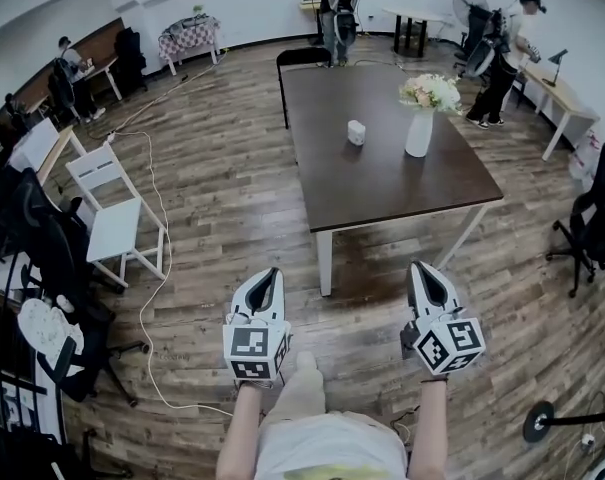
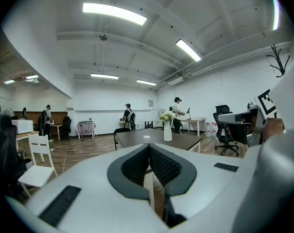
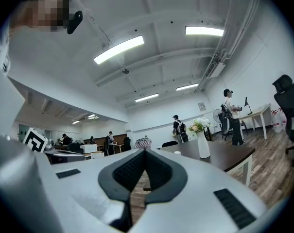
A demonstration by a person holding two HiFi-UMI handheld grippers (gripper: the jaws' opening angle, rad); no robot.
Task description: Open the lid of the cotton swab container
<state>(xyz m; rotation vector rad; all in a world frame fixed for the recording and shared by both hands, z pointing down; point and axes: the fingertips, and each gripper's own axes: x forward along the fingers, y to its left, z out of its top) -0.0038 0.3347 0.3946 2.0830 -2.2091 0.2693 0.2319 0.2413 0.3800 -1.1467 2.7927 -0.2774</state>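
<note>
A white chair (image 1: 112,218) stands at the left, and a pale cable (image 1: 145,298) loops from it across the wood floor (image 1: 222,198) toward the person's feet. It is the one thing lying low on that side.

The left gripper (image 1: 271,274) is held out over bare floor, jaws pressed together with nothing between them. There is open floor between it and the near edge of the dark worktop (image 1: 382,183). The white leg (image 1: 325,261) at the near left corner stands closest ahead of it.

A black chair (image 1: 304,58) is tucked in at the worktop's far end. The container (image 1: 356,132) — small, white, upright — sits well in from every edge, left of the middle line. It is too small here to tell how its lid sits. Near its right, not touching, stands a white vase (image 1: 419,135) of pale flowers (image 1: 430,91). The rest of the worktop is bare.

The right gripper (image 1: 419,267) is level with the left one and short of the near edge, jaws likewise closed on nothing. A slanted leg (image 1: 472,236) stands beyond it at the near right corner.

Further right there is clear floor, then a black office chair (image 1: 594,218) well apart from the worktop. People stand at desks along the far wall, away from all this.
</note>
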